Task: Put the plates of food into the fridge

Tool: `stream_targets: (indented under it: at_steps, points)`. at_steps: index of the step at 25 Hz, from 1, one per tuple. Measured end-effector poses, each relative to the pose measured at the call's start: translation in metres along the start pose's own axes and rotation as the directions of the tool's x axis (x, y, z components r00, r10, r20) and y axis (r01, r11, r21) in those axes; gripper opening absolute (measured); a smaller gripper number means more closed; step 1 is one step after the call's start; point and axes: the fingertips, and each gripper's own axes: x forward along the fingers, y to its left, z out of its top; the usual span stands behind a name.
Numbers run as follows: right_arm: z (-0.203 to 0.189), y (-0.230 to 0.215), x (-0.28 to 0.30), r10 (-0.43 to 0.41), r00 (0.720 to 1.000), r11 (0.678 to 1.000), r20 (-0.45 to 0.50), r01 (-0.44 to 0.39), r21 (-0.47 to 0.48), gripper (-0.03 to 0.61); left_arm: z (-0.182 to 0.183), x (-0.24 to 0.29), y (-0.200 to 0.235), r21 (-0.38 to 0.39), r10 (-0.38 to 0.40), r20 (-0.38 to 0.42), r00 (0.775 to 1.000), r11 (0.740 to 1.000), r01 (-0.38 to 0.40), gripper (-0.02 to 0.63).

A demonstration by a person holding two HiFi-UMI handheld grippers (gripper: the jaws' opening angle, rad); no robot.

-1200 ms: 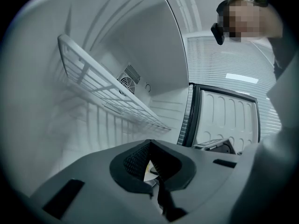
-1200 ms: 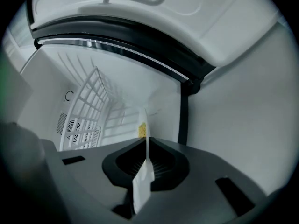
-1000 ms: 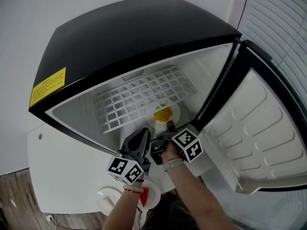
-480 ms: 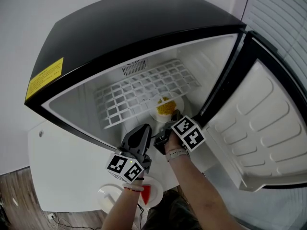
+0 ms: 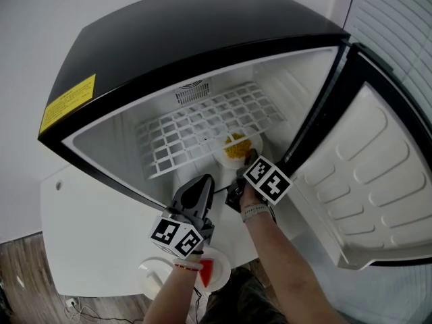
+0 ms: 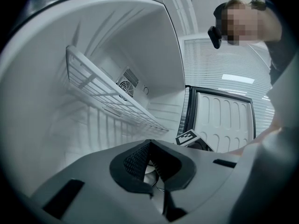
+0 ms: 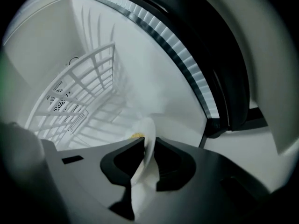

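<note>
Plate of yellow food sits on the fridge floor, right side. My right hand-held gripper has just been opening: jaws narrow, rim between them, unclamped, so I judge this plate delivered. Left hand-held gripper closed, empty. Red-food plate waits on the near tabletop.
</note>
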Motion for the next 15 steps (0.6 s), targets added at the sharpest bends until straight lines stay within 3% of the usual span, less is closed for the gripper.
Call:
stream_targets:
  at_steps: [15]
  points:
    - [0.009,-0.007,-0.011,-0.069,0.995,0.968,0.065,0.083,-0.239,0.12,0.001,-0.003,0.002,-0.012,0.023,-0.005,1.0,1.0,-0.023,0.006]
